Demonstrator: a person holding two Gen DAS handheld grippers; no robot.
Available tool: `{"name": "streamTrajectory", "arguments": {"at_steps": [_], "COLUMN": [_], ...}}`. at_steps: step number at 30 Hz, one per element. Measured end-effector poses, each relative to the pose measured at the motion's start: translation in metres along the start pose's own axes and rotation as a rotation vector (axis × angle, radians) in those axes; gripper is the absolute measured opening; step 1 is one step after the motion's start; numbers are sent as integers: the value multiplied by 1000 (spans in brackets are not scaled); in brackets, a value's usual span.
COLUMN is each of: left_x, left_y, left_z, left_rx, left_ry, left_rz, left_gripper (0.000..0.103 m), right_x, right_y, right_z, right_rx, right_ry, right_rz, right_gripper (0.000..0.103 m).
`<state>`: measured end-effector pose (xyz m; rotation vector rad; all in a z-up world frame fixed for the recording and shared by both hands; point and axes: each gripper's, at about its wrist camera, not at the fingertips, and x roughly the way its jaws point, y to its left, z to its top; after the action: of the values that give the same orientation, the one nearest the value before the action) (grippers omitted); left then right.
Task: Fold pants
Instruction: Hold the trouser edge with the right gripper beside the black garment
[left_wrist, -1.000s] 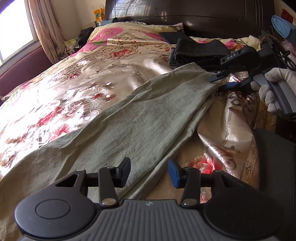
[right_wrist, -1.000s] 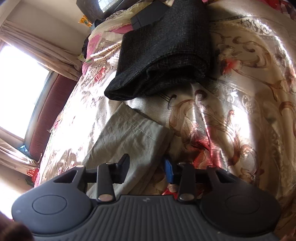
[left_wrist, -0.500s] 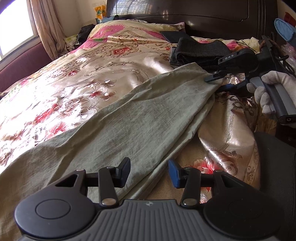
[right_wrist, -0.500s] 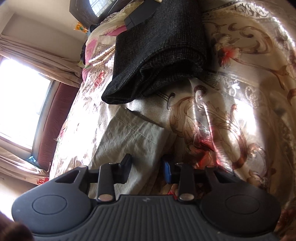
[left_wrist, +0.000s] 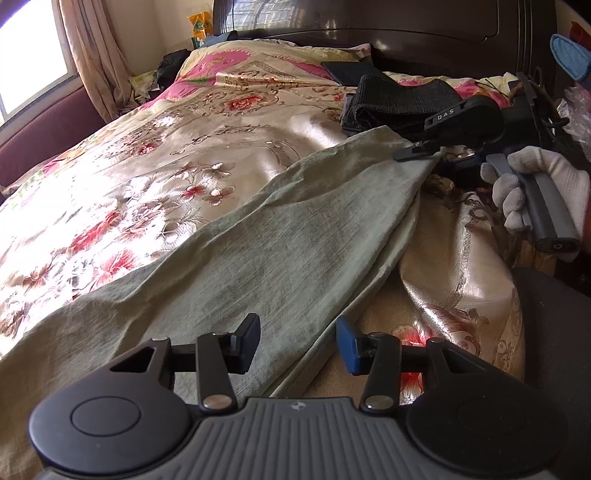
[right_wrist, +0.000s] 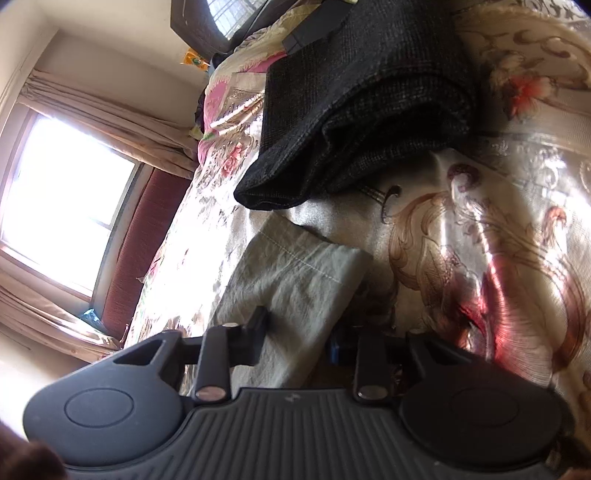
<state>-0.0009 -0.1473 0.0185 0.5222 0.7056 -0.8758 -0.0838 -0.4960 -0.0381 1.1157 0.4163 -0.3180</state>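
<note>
Pale green pants lie stretched across the floral bedspread, legs stacked one on the other. My left gripper is open, low over the near edge of the pants, with cloth between the fingers. My right gripper sits at the far hem corner, fingers around the cloth. In the right wrist view the hem lies between the fingers of my right gripper, which stand apart.
A folded black garment lies beyond the hem, also in the right wrist view. A dark headboard stands behind it. A window and curtain are at the left. A dark chair is at the right.
The right gripper has slid further onto the hem corner and its fingers have drawn a little closer. The left gripper has barely moved.
</note>
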Motion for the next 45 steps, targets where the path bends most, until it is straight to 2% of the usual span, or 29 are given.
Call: {"name": "streamTrajectory", "arguments": {"at_steps": [1,3,7,8,9,11,13,14,15,16,18,20,21,22,24,26,28,30,32,34,37,41,43,44,45], "left_x": [-1,-3,-4,-2,2,12,17,16,14,13,13,15,15,14,8,-1,-6,3,16,15,7,0,-1,-2,-3], "left_y": [0,0,0,-1,-2,-5,-11,-12,-12,-11,-10,-9,-9,-9,-8,-6,0,9,18,23,22,26,32,34,35], "left_z": [1,3,9,9,8,4,-2,-4,-6,-6,-5,-5,-4,-4,-4,-5,-6,-11,-19,-22,-22,-27,-33,-34,-36], "left_rx": [7,14,12,12,9,8,29,36,39,39,38,33,28,23,20,17,0,-27,-79,-123,-106,-94,-121,-132,-143], "left_ry": [-2,-10,-42,-42,-35,-5,21,21,21,23,24,24,21,14,-15,-51,-68,-31,29,25,8,3,7,8,9], "left_rz": [0,2,10,12,8,-16,-12,-12,-17,-23,-22,-13,-8,-4,19,34,46,57,35,16,25,54,57,54,54], "left_gripper": [59,59,62,65,65,65,65,65,65,65,66,66,66,66,66,66,69,77,78,78,78,78,78,78,78], "right_x": [-3,-18,-53,-56,-54,-33,-20,-18,-18,-17,-10,-3,1,4,8,2,-10,-17,-11,-7,-1,0,-1,1,2], "right_y": [-1,0,23,24,23,11,-3,-6,-7,-6,-5,-3,-2,-1,-3,-5,-2,-5,-7,-1,0,-10,-9,-10,-10], "right_z": [2,7,22,24,24,23,15,10,7,5,3,2,2,2,1,3,6,12,16,12,7,0,0,0,1], "right_rx": [36,129,55,42,14,-7,30,30,26,23,48,35,22,16,58,108,91,108,106,60,72,111,113,118,119], "right_ry": [6,-10,-114,-130,-133,-39,29,31,24,18,32,40,37,34,59,47,-6,-40,-2,36,82,96,98,98,95], "right_rz": [16,125,212,213,168,37,10,12,17,25,76,84,72,62,68,116,123,116,58,29,45,56,72,72,61], "right_gripper": [6,5,5,5,6,10,10,11,18,37,55,54,49,31,4,4,4,4,4,4,9,22,33,33,28]}}
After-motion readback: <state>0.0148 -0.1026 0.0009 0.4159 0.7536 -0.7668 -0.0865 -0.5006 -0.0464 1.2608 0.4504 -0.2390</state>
